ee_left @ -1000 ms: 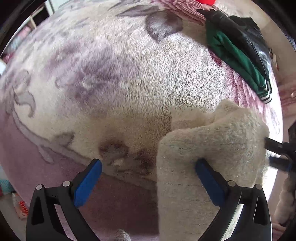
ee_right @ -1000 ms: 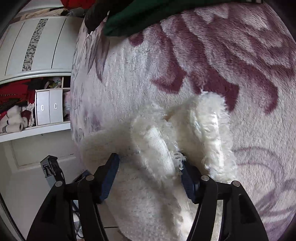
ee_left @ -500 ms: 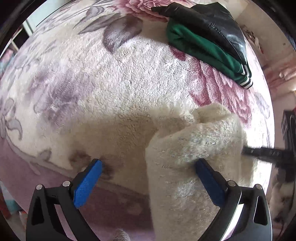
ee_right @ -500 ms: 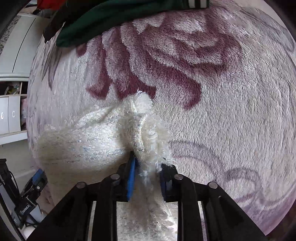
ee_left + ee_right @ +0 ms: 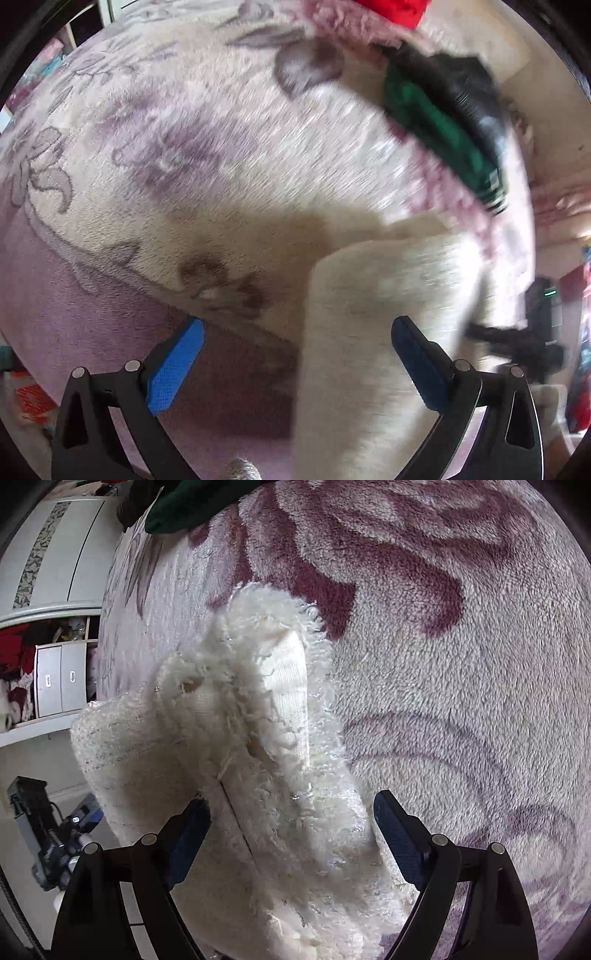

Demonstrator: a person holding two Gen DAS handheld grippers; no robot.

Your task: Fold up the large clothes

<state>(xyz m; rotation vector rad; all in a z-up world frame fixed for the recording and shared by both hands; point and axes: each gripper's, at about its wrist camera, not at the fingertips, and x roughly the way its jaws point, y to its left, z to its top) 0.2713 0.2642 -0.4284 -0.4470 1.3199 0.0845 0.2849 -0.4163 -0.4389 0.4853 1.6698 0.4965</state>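
The right tool stood with its jaws spread wide, having just been opening, and the fluffy cream garment lay loose between its blue pads without being pinched, so it was released. That garment sat in a rumpled, folded heap whose ribbed inner knit showed at the top, resting on the plush floral blanket of the bed, its near part spilling toward the camera. The left tool was likewise agape and gripped nothing: its left pad hovered over the mauve border of the blanket, while its right pad showed in front of the cream garment (whether it touched the pile could not be told through the motion blur). Farther off in the left view, a green garment with a black one on top lay near the bed's far edge, well apart from the cream heap, and something red showed beyond them. In the right view a pale wardrobe with open shelves stood beside the bed.
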